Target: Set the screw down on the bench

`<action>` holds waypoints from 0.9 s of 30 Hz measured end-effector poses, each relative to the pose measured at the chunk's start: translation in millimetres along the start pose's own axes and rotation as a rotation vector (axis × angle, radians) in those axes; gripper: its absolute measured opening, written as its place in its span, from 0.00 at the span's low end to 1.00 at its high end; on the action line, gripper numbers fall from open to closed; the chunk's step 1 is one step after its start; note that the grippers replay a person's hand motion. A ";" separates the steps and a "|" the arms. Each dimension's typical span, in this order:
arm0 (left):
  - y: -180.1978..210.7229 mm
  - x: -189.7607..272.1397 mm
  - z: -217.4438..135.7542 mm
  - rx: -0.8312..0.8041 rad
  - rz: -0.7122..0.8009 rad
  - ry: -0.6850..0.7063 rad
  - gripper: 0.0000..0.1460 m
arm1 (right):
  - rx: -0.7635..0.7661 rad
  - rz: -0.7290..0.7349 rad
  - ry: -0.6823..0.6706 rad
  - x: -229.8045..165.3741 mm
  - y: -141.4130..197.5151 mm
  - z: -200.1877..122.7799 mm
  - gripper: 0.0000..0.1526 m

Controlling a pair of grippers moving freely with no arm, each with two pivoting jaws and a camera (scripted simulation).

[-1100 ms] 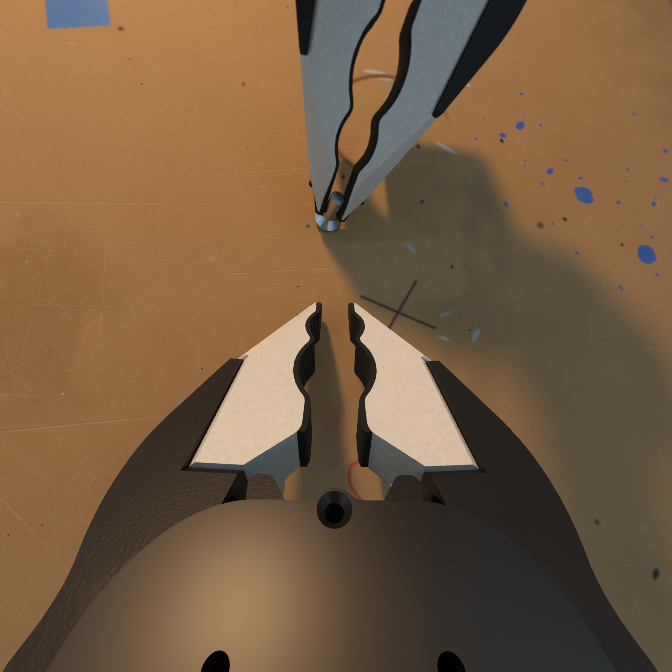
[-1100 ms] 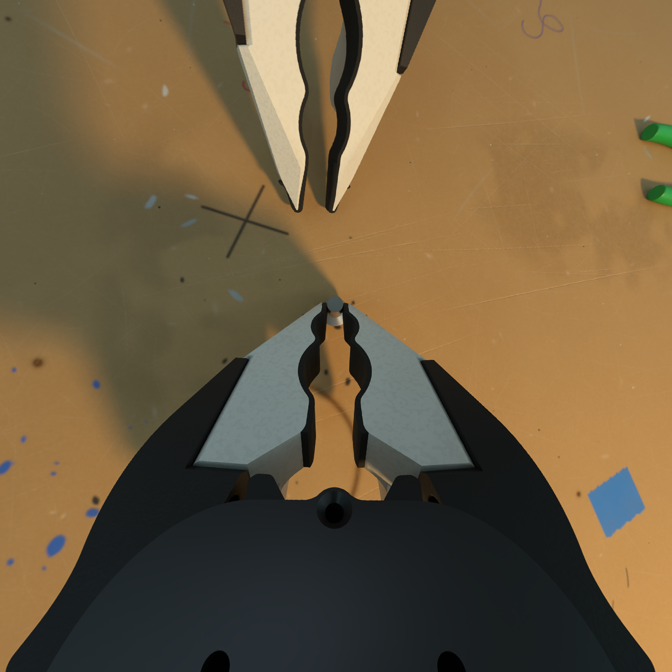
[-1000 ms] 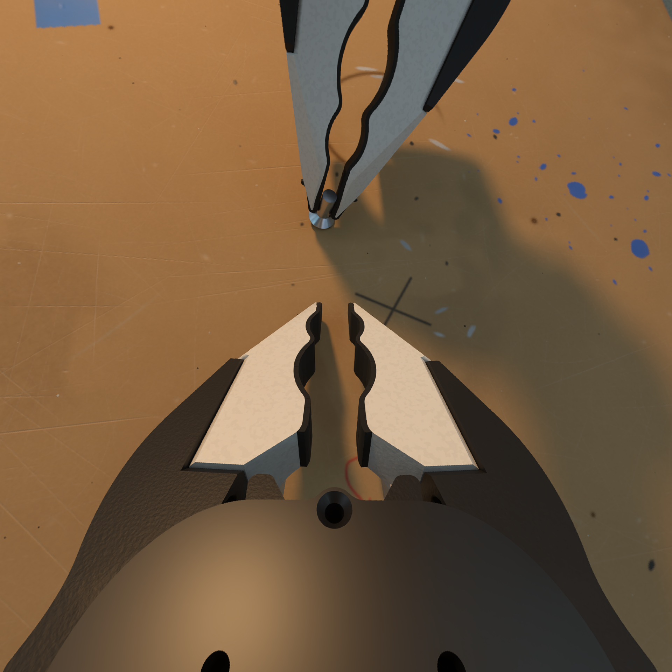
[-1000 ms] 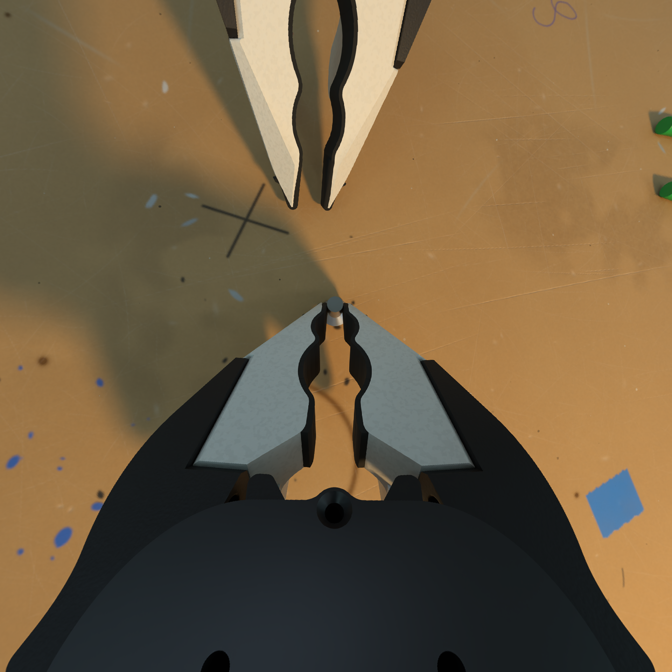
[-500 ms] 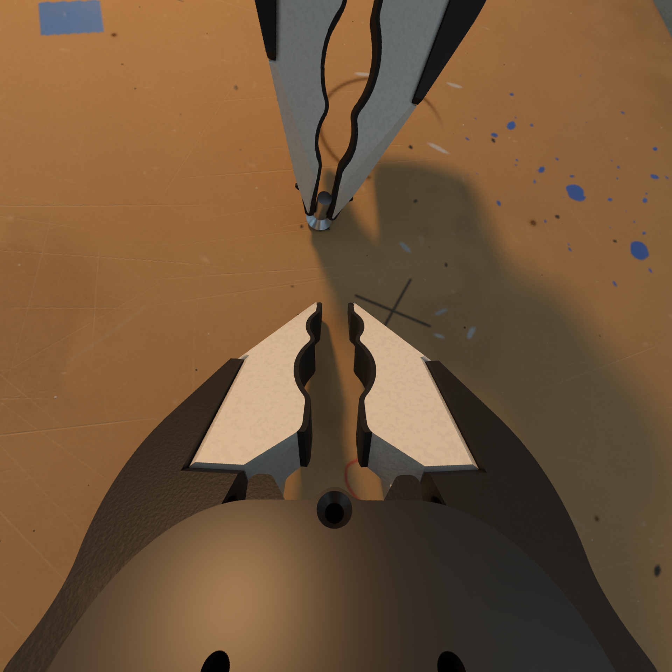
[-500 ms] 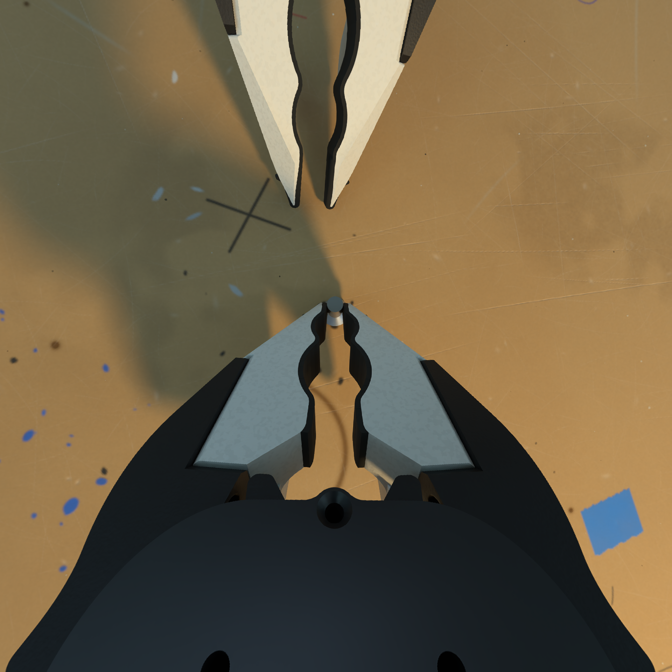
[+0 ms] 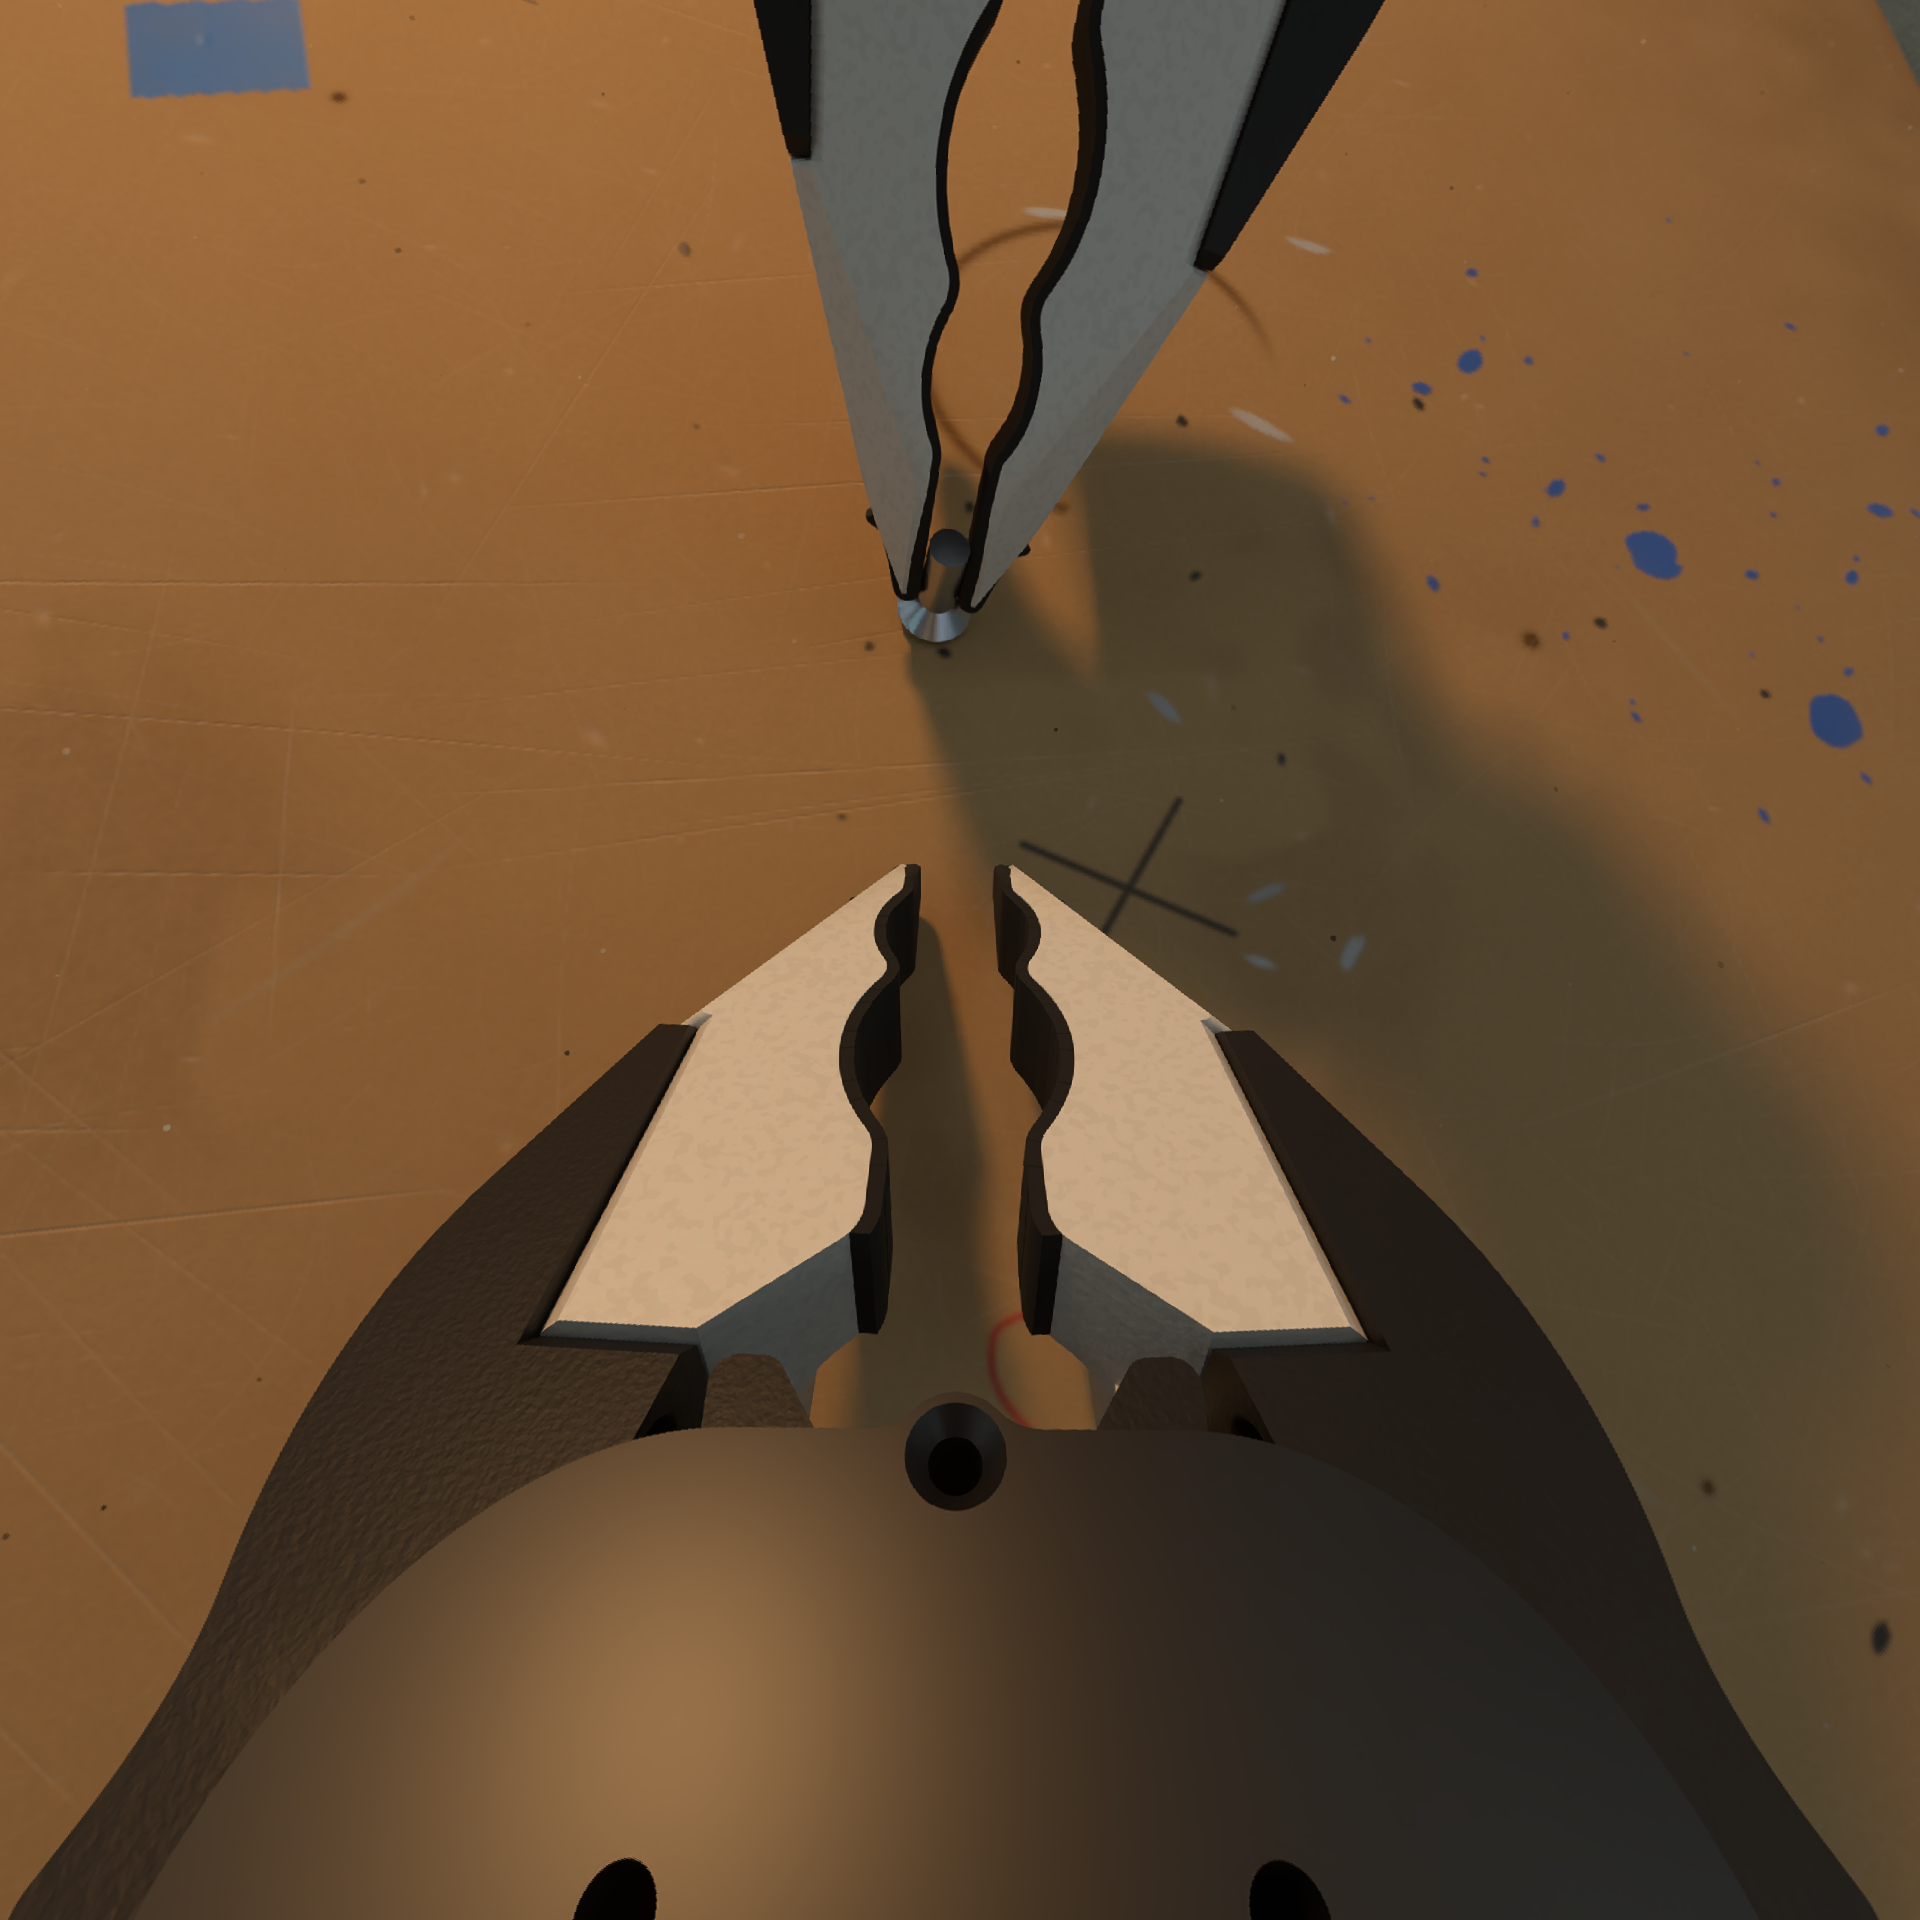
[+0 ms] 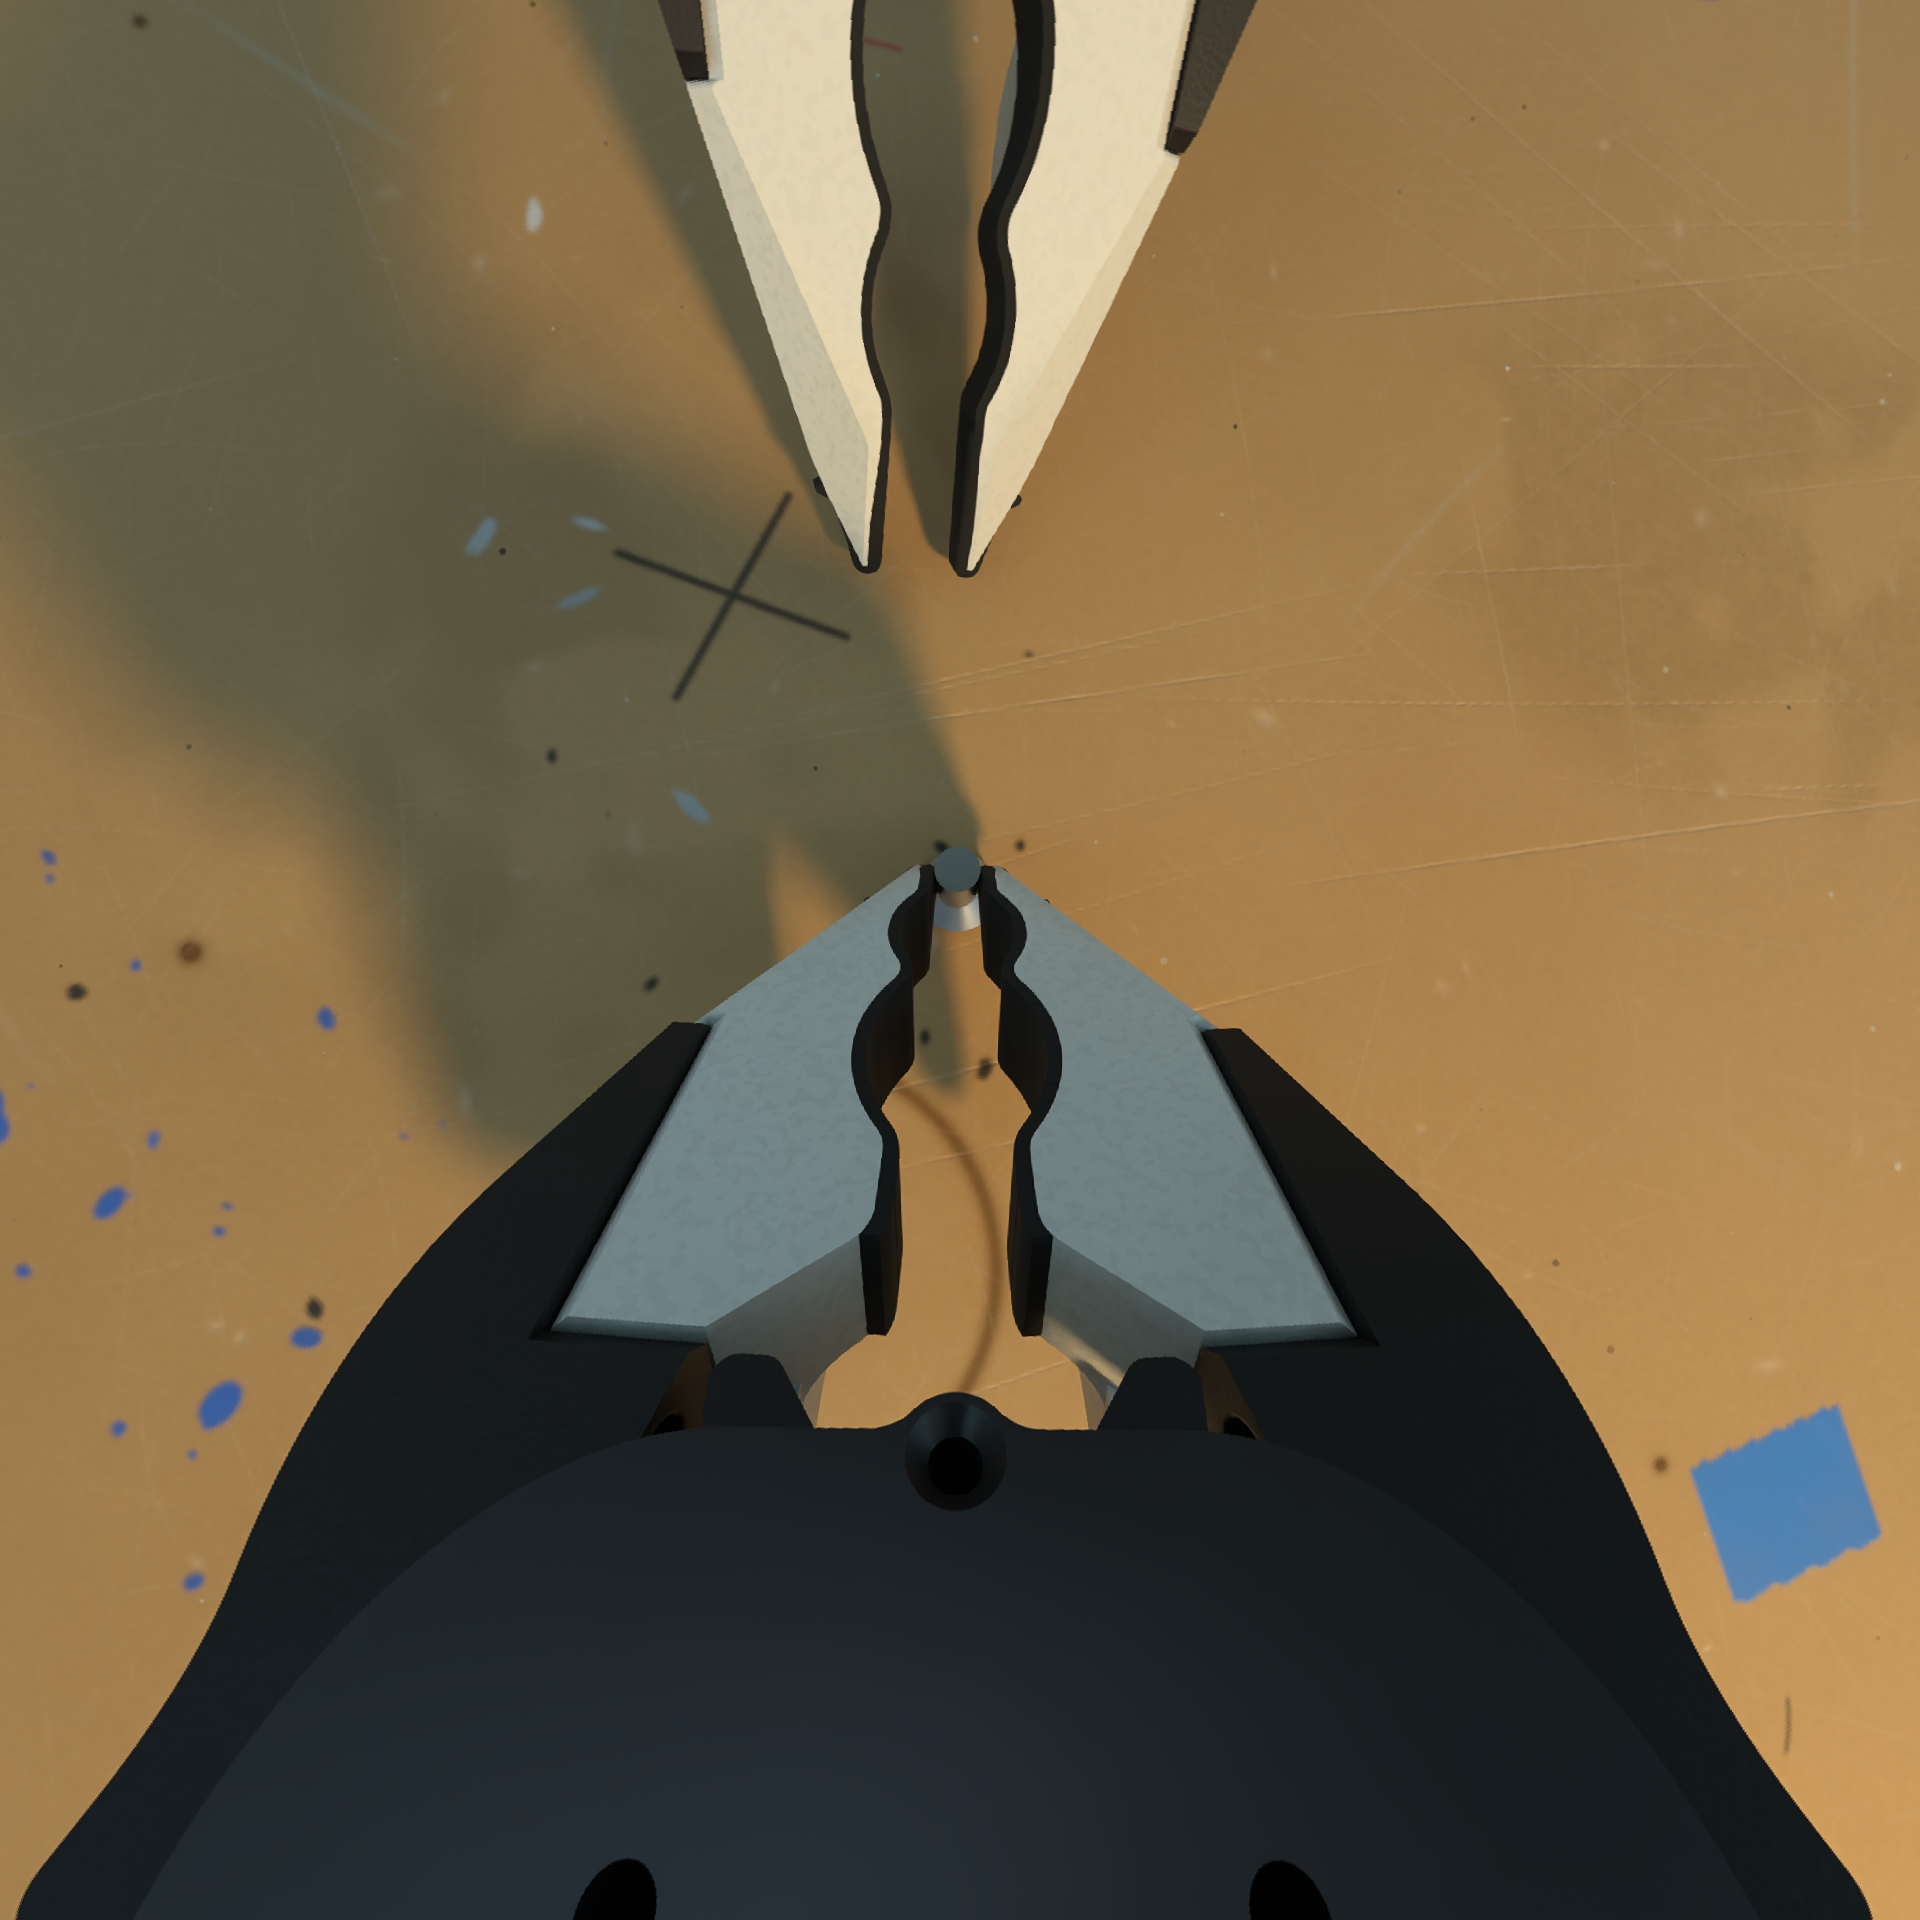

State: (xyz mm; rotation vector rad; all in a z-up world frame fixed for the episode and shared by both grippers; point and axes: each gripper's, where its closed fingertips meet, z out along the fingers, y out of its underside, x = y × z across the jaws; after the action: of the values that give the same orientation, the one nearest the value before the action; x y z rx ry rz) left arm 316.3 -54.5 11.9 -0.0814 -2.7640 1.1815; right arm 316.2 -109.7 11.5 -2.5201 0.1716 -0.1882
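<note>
The right hand-held gripper pinches the small metal screw at its tips, head down, at or just above the orange counter. The left hand-held gripper waits nearby, narrowly parted and empty. Lowering looks nearly finished; next, its fingers must part gently.

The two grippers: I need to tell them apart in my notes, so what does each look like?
Left gripper: brown textured body, tan speckled fingers with wavy black inner edges. Right gripper: black body, grey speckled fingers, same wavy black edges. No cables show.
</note>
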 end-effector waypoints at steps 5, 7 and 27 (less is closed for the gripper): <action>-0.2 0.2 0.3 0.000 0.005 0.000 0.09 | -0.026 -0.033 -0.018 -0.3 -1.0 1.3 0.05; -0.2 0.2 0.3 0.001 0.004 0.001 0.09 | -0.040 -0.046 -0.026 -0.2 -1.5 1.6 0.05; 0.0 0.6 0.5 0.004 0.001 0.004 0.10 | -0.067 -0.006 -0.066 2.4 -13.8 -1.3 0.01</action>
State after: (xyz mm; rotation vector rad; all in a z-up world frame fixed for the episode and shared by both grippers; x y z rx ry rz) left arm 315.7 -54.8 11.6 -0.0846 -2.7586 1.1855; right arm 319.4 -99.7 20.8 -2.5897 0.1463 -0.1037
